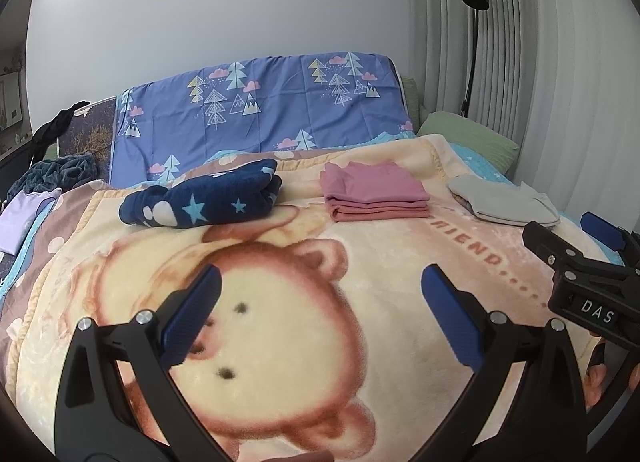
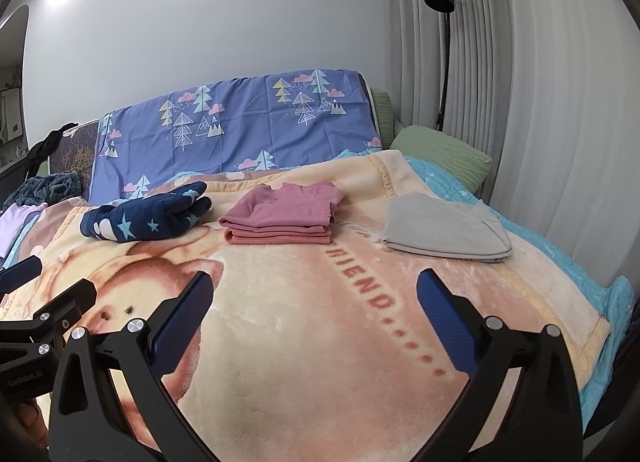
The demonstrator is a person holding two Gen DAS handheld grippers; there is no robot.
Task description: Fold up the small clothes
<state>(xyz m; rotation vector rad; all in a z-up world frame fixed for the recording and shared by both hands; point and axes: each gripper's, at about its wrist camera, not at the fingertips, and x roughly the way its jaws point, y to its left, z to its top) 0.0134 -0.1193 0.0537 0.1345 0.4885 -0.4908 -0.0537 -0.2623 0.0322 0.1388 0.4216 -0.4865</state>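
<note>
Three folded garments lie in a row across the far part of a bear-print blanket (image 1: 280, 342): a navy star-print one (image 1: 204, 197) on the left, a pink one (image 1: 374, 191) in the middle, a grey one (image 1: 506, 199) on the right. They also show in the right wrist view: navy (image 2: 148, 217), pink (image 2: 284, 217), grey (image 2: 444, 232). My left gripper (image 1: 320, 314) is open and empty, above the blanket in front of the clothes. My right gripper (image 2: 314, 314) is open and empty beside it, to the right (image 1: 560, 242).
A blue tree-print sheet (image 1: 260, 117) covers the headboard. A green pillow (image 1: 468, 137) and a black floor lamp (image 1: 474, 41) stand at the back right by the curtain. Lilac cloth (image 1: 20, 217) and a dark teal bundle (image 1: 60, 173) lie at the left edge.
</note>
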